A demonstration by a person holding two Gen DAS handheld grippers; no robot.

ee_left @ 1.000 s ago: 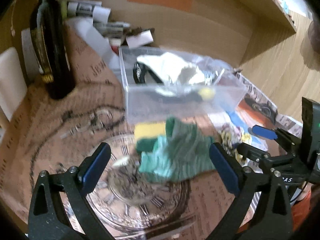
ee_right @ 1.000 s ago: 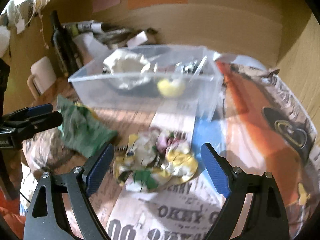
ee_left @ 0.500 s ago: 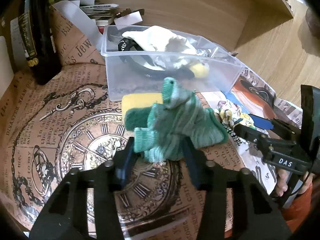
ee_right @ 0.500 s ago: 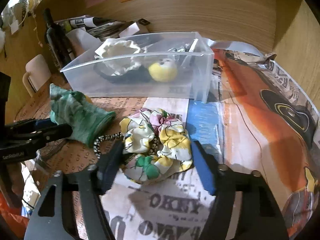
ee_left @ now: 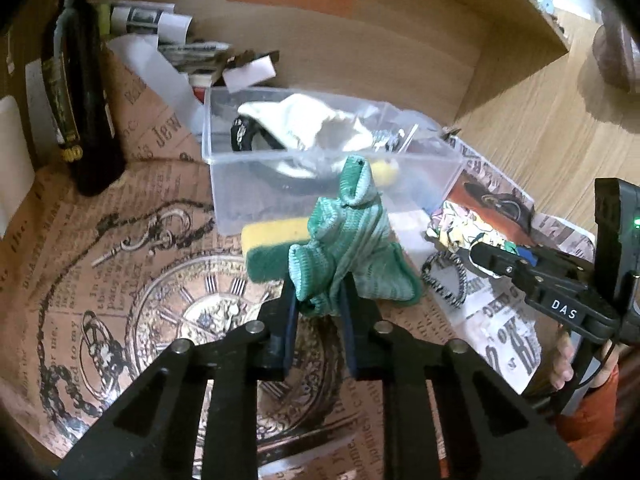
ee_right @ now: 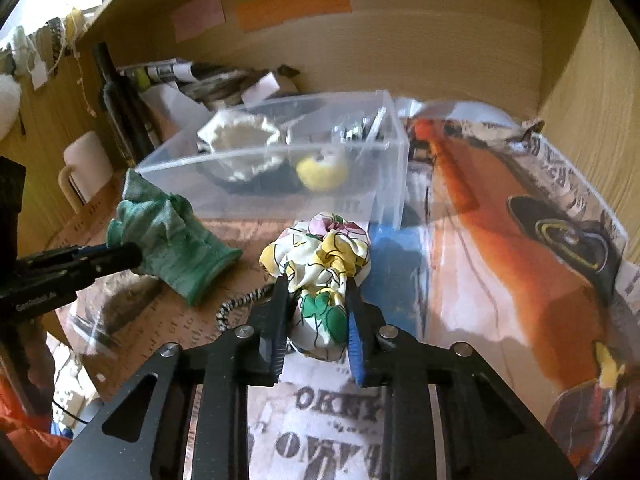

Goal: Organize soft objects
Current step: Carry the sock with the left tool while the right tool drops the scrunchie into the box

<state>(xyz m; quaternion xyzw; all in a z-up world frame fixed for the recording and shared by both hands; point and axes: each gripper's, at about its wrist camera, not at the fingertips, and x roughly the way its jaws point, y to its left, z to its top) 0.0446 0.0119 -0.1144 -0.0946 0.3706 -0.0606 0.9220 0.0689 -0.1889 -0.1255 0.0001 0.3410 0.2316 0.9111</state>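
My left gripper (ee_left: 318, 300) is shut on a green knitted glove (ee_left: 352, 240) and holds it up in front of the clear plastic bin (ee_left: 224, 160). The glove also shows in the right wrist view (ee_right: 172, 240). My right gripper (ee_right: 318, 304) is shut on a floral fabric scrunchie (ee_right: 320, 264), just before the bin (ee_right: 392, 184). The bin holds a white cloth (ee_right: 240, 140), a yellow ball (ee_right: 320, 168) and dark items. A yellow-and-green sponge (ee_left: 268, 248) lies behind the glove. A black-and-white hair tie (ee_left: 444, 284) lies by the scrunchie.
A dark wine bottle (ee_left: 76, 80) stands at the back left beside a white mug (ee_right: 84, 168). Papers and clutter (ee_left: 192, 52) lie behind the bin against the wooden wall. Printed paper (ee_left: 120, 280) covers the table.
Both grippers closed: the left one on the green glove and lifted it, the right one on the floral scrunchie, which now bunches up between its fingers.
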